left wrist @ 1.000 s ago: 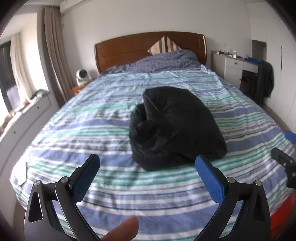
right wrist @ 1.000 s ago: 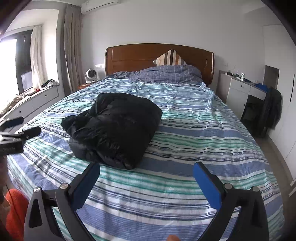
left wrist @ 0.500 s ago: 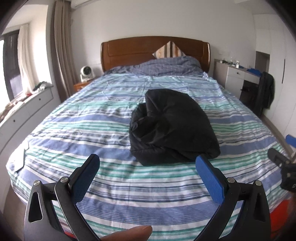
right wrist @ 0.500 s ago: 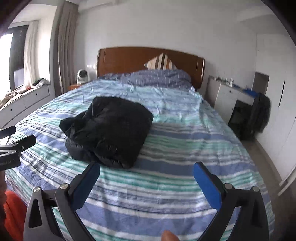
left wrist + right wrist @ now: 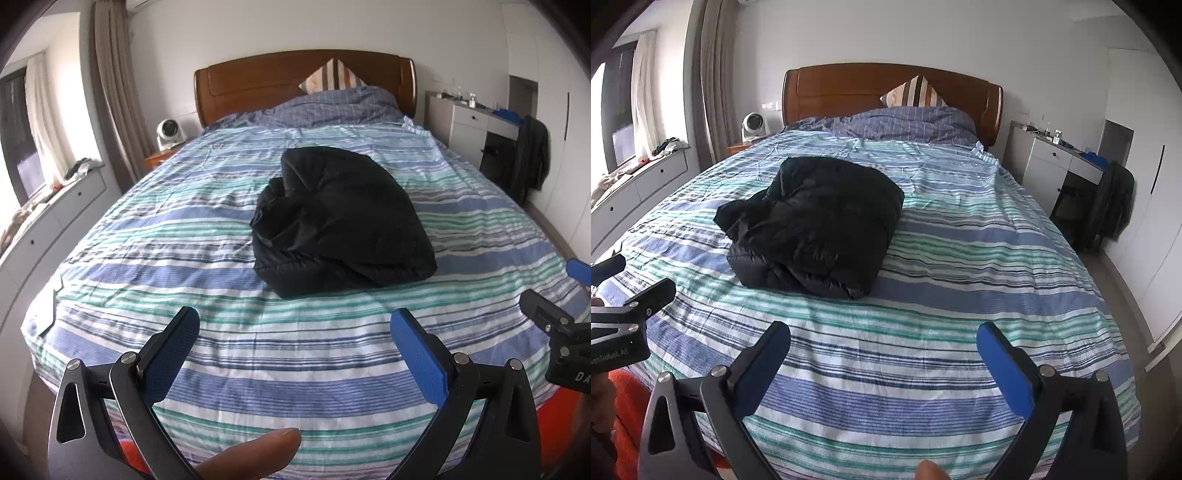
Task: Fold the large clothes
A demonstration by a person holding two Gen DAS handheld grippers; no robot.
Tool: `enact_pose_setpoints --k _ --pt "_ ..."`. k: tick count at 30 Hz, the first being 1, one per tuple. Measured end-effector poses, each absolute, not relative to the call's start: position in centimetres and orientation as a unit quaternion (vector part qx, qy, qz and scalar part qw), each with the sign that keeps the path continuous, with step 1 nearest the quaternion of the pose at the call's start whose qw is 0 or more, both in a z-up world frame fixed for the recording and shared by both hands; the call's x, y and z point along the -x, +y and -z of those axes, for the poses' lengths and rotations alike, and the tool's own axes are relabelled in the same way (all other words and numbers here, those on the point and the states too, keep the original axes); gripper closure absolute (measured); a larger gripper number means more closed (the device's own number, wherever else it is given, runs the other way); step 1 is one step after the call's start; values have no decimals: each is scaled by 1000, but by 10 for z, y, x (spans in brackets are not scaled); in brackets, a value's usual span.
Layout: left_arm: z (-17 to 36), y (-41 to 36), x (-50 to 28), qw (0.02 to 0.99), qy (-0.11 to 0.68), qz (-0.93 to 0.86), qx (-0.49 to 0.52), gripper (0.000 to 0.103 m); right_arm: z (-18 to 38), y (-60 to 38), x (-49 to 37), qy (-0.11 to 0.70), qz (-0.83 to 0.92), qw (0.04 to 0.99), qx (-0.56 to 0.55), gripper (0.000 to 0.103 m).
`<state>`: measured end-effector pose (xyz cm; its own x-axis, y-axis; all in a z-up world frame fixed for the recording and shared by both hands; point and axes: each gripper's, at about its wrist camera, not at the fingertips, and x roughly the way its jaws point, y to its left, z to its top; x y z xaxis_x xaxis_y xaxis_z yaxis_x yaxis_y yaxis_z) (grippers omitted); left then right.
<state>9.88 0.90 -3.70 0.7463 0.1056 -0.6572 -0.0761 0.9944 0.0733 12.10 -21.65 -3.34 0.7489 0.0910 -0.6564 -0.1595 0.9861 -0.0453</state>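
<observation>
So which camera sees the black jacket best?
The left wrist view. The black jacket sits in the middle of the picture, straight ahead between the open fingers of the left gripper. In the right wrist view the jacket lies off to the left, seen at a slant, though all of it shows.

Lighting: soft daylight from the window [image 5: 613, 110] at left; we note no harsh shadows. Quality: both views sharp, strong fisheye bending and dark vignetting at corners. Black jacket [image 5: 340, 221] folds read poorly.
</observation>
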Motion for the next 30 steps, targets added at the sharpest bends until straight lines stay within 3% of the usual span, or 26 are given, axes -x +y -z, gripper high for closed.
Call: enact_pose_setpoints --k 30 --pt "13 8 -81 929 365 -58 -11 0 9 -210 -107 373 -86 923 30 1"
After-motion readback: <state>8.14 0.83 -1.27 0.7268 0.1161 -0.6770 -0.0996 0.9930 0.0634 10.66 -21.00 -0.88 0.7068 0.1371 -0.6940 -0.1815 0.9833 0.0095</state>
